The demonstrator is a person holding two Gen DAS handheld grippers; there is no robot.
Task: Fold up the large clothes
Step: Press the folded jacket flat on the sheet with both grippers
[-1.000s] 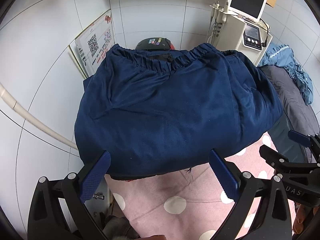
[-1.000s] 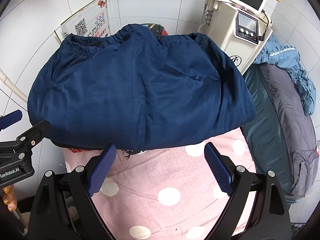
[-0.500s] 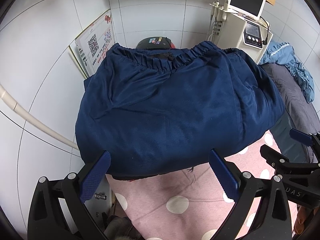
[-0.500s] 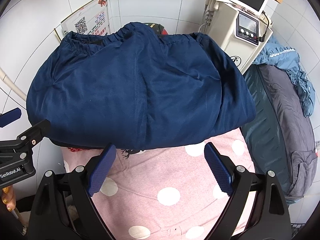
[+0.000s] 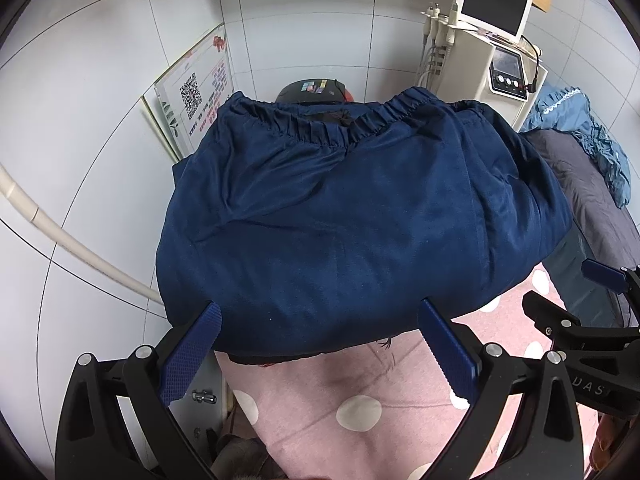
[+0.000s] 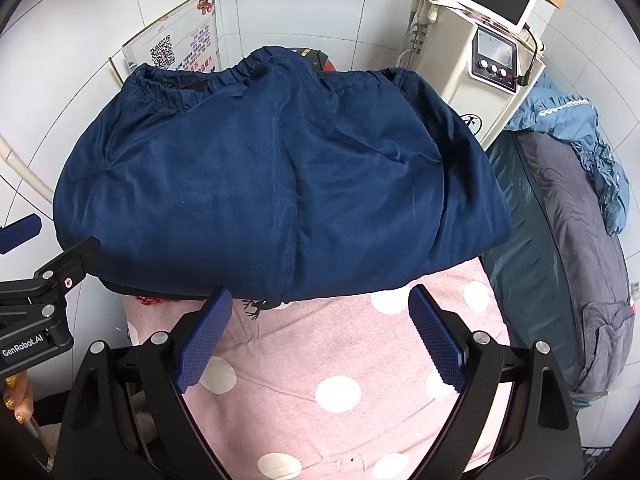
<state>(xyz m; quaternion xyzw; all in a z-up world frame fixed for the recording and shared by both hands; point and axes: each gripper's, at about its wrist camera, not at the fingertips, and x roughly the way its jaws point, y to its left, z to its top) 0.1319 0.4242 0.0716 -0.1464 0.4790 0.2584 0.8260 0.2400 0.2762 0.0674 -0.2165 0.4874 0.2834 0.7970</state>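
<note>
A navy blue garment lies folded in a thick stack on a pink sheet with white dots, its elastic waistband along the far edge. My left gripper hovers open just before the stack's near edge, nothing between its blue pads. Over the pink sheet, short of the same edge, my right gripper is open and empty. Each gripper shows at the side of the other's view.
A white machine with a screen stands at the back right. A grey and blue bedding pile lies along the right. White tiled walls, a QR-code sign and a pipe close the left.
</note>
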